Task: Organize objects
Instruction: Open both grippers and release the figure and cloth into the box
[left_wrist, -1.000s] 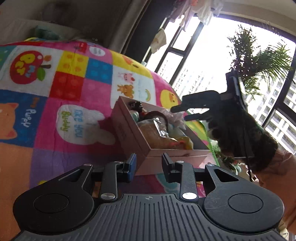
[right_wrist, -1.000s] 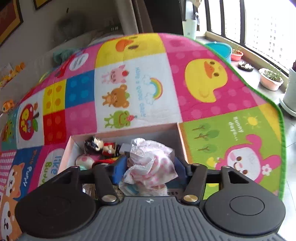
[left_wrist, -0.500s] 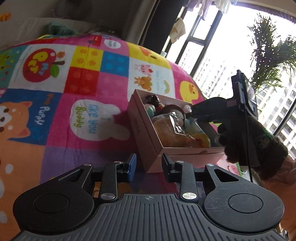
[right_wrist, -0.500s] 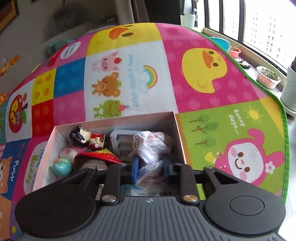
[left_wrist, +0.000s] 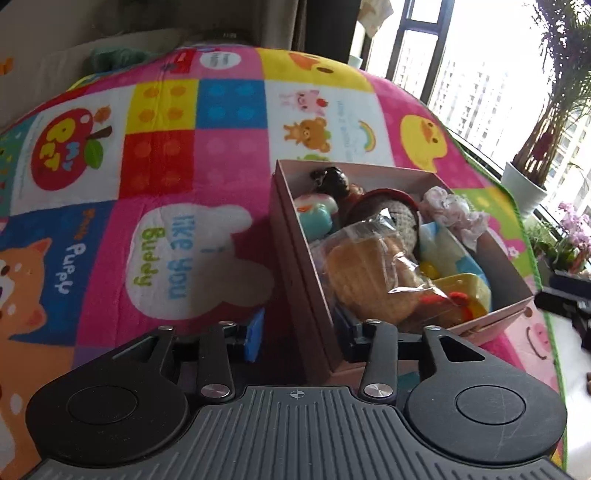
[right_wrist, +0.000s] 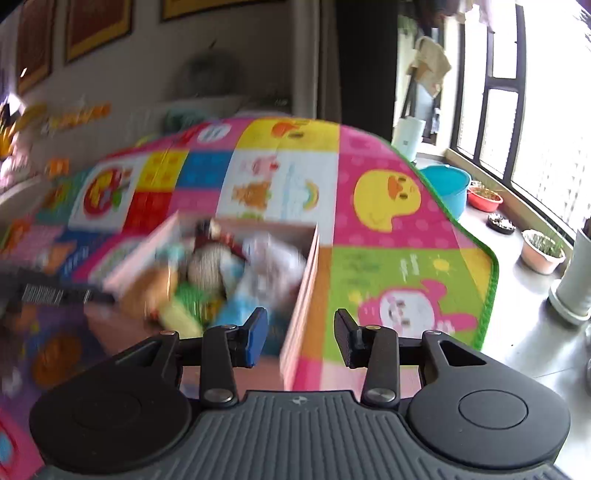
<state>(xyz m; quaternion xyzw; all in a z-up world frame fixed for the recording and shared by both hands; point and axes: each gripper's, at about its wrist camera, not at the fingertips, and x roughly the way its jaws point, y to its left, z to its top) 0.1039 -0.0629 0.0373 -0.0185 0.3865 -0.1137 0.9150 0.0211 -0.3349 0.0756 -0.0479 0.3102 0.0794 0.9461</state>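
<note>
Both our tongs, left tongs (left_wrist: 299, 334) and right tongs (right_wrist: 299, 338), are opening, each straddling a wall of the pink cardboard box (left_wrist: 314, 295), gripping nothing. The frilly pink-and-white cloth (left_wrist: 454, 214), released moments ago, now lies inside at two o'clock. One more item seems stowed.

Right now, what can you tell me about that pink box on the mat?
The box is pale pink, looks like cardboard, rectangular and open-topped, with no lid in view. It sits flat on the colourful mat. It is crammed: a bagged bun, a teal toy, a dark figurine, a frilly pink cloth and a yellow toy. Each gripper's fingers straddle one of its walls, opening, apparently not pressing it.
</note>
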